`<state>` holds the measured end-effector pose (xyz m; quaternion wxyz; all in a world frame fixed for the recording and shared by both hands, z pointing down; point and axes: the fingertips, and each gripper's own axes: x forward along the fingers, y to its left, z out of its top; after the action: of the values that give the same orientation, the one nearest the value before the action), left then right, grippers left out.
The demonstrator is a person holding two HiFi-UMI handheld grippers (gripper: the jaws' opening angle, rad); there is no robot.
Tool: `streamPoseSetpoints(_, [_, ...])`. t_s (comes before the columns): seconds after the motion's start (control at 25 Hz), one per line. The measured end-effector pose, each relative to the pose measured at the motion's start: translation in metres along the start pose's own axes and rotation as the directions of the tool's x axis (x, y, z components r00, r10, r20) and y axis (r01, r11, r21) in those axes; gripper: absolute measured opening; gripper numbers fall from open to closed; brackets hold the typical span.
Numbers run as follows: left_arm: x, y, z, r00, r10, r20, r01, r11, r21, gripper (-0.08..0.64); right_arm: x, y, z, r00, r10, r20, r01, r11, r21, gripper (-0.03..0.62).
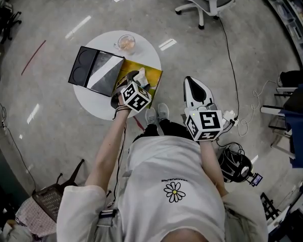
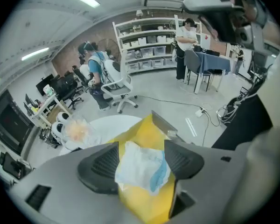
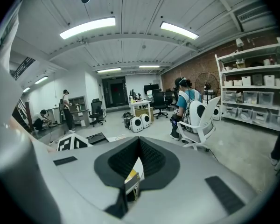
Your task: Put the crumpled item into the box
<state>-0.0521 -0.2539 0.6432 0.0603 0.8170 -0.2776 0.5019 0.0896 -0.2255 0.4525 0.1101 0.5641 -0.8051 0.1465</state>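
Concrete, grey and glossy under strip lights, makes up the floor (image 1: 50, 59) of a wide workshop room with white shelving (image 2: 149, 45) along a brick wall and a white office chair (image 2: 119, 85) near it. A small round white table (image 1: 98, 105) stands in front of the person. On it lies a shallow box (image 1: 154, 74) with a smooth yellow lining, and touching its side is a flat black tray (image 1: 88, 67) with two round recesses and a shiny grey panel. A clear cup (image 1: 126, 43) holding something pale orange stands at the table's far edge. The crumpled item (image 2: 142, 167), a soft white wad with a pale blue patch, rests on the yellow lining inside the box. The left gripper (image 2: 141, 160) hangs over it with its ribbed black jaws spread wide to either side of the wad, not clamping it. The right gripper (image 3: 139, 148) is off the table at the person's right, its jaws closed together and empty.
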Motion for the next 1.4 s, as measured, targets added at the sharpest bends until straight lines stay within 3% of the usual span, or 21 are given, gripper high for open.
streamPoseSetpoints(0.16, [-0.042, 0.045, 0.052, 0.980, 0.126, 0.151, -0.116, 0.991, -0.071, 0.265, 0.006, 0.008, 0.007, 0.999, 0.027, 0.022, -0.026, 0.999, -0.035, 0.003])
streamPoseSetpoints(0.28, [-0.093, 0.080, 0.093, 0.926, 0.244, 0.288, -0.208, 0.967, -0.149, 0.204, 0.010, 0.016, 0.016, 0.998, 0.055, 0.042, -0.052, 0.997, -0.056, 0.003])
streamPoseSetpoints(0.4, [-0.149, 0.105, 0.123, 0.845, 0.352, 0.402, -0.277, 0.932, -0.234, 0.174, 0.015, 0.024, 0.025, 0.994, 0.088, 0.066, -0.084, 0.994, -0.063, 0.003])
streamPoseSetpoints(0.56, [-0.212, 0.115, 0.138, 0.726, 0.467, 0.505, -0.309, 0.877, -0.368, 0.103, 0.018, 0.033, 0.039, 0.987, 0.122, 0.104, -0.114, 0.990, -0.077, 0.003])
streamPoseSetpoints(0.76, [-0.275, 0.112, 0.132, 0.578, 0.596, 0.558, -0.324, 0.795, -0.513, 0.009, 0.020, 0.047, 0.061, 0.975, 0.164, 0.153, -0.150, 0.984, -0.101, 0.003])
streamPoseSetpoints(0.92, [-0.306, 0.099, 0.121, 0.466, 0.664, 0.584, -0.319, 0.742, -0.589, 0.002, 0.019, 0.057, 0.073, 0.964, 0.193, 0.183, -0.171, 0.977, -0.128, 0.003])
streamPoseSetpoints(1.04, [-0.311, 0.090, 0.110, 0.442, 0.685, 0.578, -0.317, 0.723, -0.614, 0.002, 0.019, 0.064, 0.081, 0.957, 0.211, 0.199, -0.185, 0.972, -0.144, 0.003])
streamPoseSetpoints(1.2, [-0.304, 0.084, 0.103, 0.461, 0.687, 0.562, -0.308, 0.717, -0.625, 0.002, 0.019, 0.070, 0.087, 0.951, 0.231, 0.205, -0.199, 0.966, -0.168, 0.003])
streamPoseSetpoints(1.4, [-0.304, 0.083, 0.103, 0.444, 0.702, 0.557, -0.300, 0.702, -0.646, 0.002, 0.017, 0.073, 0.093, 0.945, 0.242, 0.218, -0.206, 0.963, -0.177, 0.003])
